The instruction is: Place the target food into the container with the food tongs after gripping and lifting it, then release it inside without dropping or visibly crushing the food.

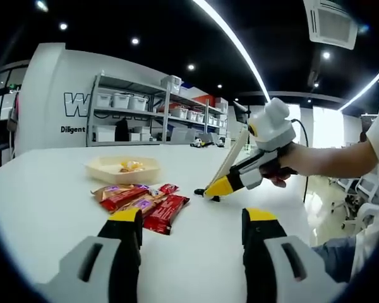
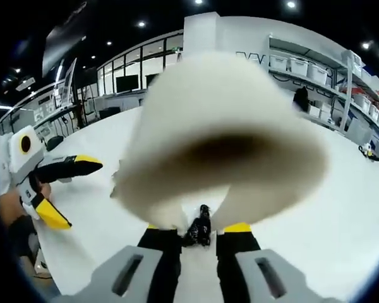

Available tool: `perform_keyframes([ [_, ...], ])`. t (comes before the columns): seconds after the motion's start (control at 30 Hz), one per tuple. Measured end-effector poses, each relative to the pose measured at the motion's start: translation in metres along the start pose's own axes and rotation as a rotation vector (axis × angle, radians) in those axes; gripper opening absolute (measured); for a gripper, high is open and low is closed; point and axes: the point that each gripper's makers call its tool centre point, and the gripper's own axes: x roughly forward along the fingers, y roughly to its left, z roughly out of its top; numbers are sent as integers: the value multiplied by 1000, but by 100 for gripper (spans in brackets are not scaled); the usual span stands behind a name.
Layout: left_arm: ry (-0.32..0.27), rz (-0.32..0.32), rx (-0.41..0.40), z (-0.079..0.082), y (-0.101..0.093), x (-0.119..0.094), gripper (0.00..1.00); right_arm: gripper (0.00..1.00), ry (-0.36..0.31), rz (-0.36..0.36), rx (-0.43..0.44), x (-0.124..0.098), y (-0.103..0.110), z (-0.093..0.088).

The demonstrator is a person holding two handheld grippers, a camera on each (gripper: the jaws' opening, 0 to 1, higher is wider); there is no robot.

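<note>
Several red and orange snack packets lie on the white table, just in front of a shallow cream tray that holds a yellow food piece. My left gripper is open above the table, near the packets, with nothing between its jaws. My right gripper comes in from the right, shut on cream food tongs. The tongs' black tips sit low by the table, right of the packets. In the right gripper view the tongs' looped end looms close above my right gripper.
A metal shelf rack with white bins stands behind the table against a white wall. A person's arm reaches in from the right, with chairs beyond the table edge. My open left gripper shows at the left.
</note>
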Motion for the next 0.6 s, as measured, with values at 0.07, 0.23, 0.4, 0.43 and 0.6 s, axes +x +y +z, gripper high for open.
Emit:
perform_keyframes([
  [0.07, -1, -1, -1, 0, 0, 0, 63, 12, -4, 2, 21, 0, -2, 0],
  [0.23, -4, 3, -2, 1, 0, 0, 63, 12, -30, 66, 193, -7, -7, 8],
  [0.4, -7, 10, -3, 2, 2, -1, 63, 12, -84, 74, 158, -21, -14, 38],
  [0.43, -7, 11, 0, 2, 2, -1, 63, 13, -82, 76, 161, -24, -15, 44],
  [0.6, -11, 22, 5, 2, 4, -1, 63, 13, -129, 61, 131, -32, -27, 77],
])
